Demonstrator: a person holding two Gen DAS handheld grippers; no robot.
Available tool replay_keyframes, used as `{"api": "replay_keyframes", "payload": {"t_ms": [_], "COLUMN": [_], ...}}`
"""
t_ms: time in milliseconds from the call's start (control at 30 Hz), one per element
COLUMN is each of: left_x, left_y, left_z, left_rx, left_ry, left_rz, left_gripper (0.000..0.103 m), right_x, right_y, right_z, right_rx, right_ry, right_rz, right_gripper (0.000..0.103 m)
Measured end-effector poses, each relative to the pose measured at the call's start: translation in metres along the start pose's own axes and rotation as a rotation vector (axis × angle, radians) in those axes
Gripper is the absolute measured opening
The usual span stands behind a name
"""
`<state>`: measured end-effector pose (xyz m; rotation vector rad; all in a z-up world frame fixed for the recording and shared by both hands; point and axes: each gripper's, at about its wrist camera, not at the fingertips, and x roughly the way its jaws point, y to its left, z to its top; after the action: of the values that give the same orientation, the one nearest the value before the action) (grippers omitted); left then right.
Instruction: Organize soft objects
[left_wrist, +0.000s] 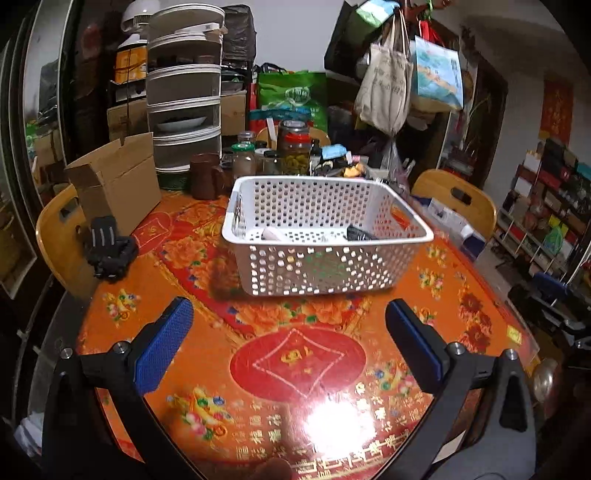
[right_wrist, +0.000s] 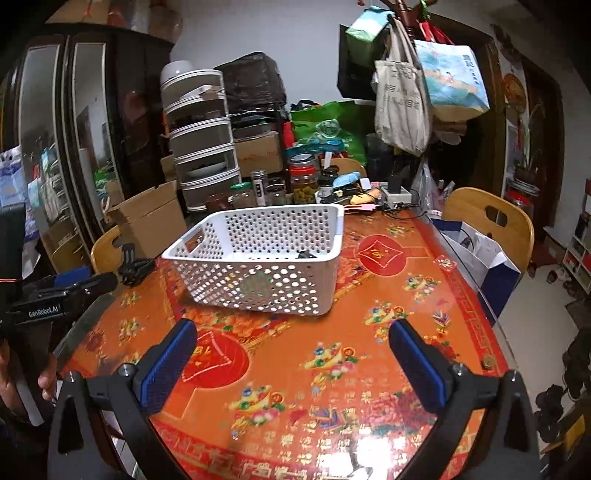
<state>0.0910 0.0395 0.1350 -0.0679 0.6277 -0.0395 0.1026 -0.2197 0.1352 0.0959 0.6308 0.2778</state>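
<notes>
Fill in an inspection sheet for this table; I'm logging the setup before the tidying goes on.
Surface: table with orange-red floral cover, glare at the near edge.
Job's things: white perforated basket upright on the table; a black item and a pale item lie inside.
Clutter: cardboard box, black clamp, jars, stacked dish covers.
Grippers: left gripper open, empty; right gripper open, empty.
Cables: wires by the power strip at the far edge.
Surroundings: wooden chairs, hanging tote bags, dark cabinet.

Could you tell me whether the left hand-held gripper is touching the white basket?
Apart. The left wrist view shows bare tablecloth between the open left hand-held gripper and the white basket.
</notes>
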Motion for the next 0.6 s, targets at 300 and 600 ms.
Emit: {"api": "replay_keyframes", "payload": {"t_ms": [300,600], "left_x": [0.018,0.034], "left_y": [-0.023,-0.014], "left_z": [0.005,0.017], "left_rx": [0.027,0.022], "left_ry": [0.027,0.027], "left_rz": [0.009,0.020], "left_gripper": [0.103,0.103], "right_x": [0.026,0.036], "right_y": [0.009,0.015], "right_z": [0.017,0.018], "right_rx": [-0.023,-0.033], "right_ry": [0.045,0.067], "right_rz": [0.017,0.037], "right_gripper": [0.103,0.103]}}
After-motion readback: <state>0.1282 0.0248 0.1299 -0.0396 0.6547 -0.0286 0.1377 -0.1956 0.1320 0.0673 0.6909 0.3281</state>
